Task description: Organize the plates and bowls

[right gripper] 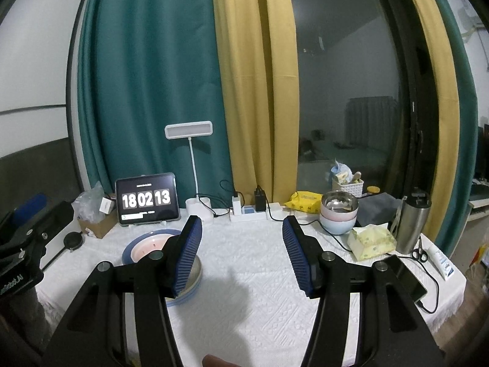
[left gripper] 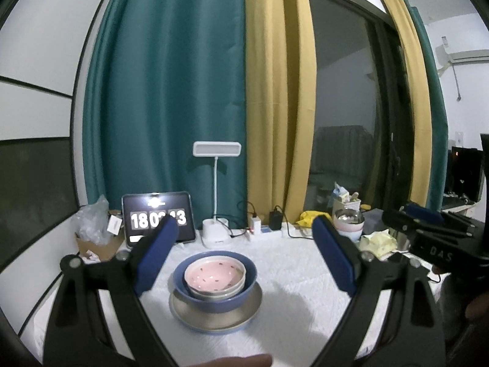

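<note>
On the white-clothed bench (left gripper: 290, 263) a nested stack sits at about 6 o'clock in the left wrist view: a pink speckled dish (left gripper: 214, 275) inside a blue bowl (left gripper: 189, 287), which rests on a flat metal plate (left gripper: 256, 302). The left gripper (left gripper: 246, 255) hangs above this stack with its fingers (left gripper: 157, 253) spread wide and nothing between them. The right gripper (right gripper: 241, 255) likewise has its fingers (right gripper: 298, 253) apart over bare cloth, with the stack at its 9 o'clock, partly hidden behind the left finger. At 2 o'clock in the right wrist view a second stack of bowls (right gripper: 337, 217) stands near the window, a steel one on top. A tablet clock (right gripper: 146, 198) stands at 11 o'clock.
</note>
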The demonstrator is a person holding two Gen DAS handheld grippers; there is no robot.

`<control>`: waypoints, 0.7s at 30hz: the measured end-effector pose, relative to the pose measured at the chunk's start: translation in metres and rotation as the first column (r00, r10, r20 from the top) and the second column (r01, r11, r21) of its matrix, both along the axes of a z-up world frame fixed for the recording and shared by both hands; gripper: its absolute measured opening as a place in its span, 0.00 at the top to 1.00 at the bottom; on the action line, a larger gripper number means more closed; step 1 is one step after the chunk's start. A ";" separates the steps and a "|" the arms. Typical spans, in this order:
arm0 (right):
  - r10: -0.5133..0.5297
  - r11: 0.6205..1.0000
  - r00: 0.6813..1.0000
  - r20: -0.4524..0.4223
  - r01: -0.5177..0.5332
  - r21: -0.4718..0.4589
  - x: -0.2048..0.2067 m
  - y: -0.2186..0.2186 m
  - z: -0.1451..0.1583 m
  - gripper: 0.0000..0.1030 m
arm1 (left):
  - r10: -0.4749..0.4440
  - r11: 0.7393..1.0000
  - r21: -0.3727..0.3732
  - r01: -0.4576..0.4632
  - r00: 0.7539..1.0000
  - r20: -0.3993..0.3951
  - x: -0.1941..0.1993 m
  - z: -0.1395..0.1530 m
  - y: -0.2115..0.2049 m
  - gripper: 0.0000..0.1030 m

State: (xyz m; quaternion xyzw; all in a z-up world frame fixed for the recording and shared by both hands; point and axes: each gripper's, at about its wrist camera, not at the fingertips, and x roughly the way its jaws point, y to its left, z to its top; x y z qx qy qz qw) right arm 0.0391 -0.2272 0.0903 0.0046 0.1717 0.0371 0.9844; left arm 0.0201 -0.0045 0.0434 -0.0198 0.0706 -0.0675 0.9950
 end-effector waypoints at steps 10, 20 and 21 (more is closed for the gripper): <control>-0.001 1.000 1.000 -0.002 0.001 -0.003 0.000 0.000 0.000 0.44 | 0.000 1.000 -0.002 0.000 1.000 -0.004 0.002 -0.002 -0.002 0.12; -0.002 1.000 1.000 -0.007 0.002 -0.002 0.001 0.000 -0.002 0.44 | 0.000 1.000 0.000 0.000 1.000 -0.008 0.001 -0.005 -0.003 0.12; -0.003 1.000 1.000 -0.007 0.003 -0.002 0.001 0.000 -0.002 0.44 | 0.001 1.000 0.002 -0.001 1.000 -0.009 0.000 -0.005 -0.002 0.12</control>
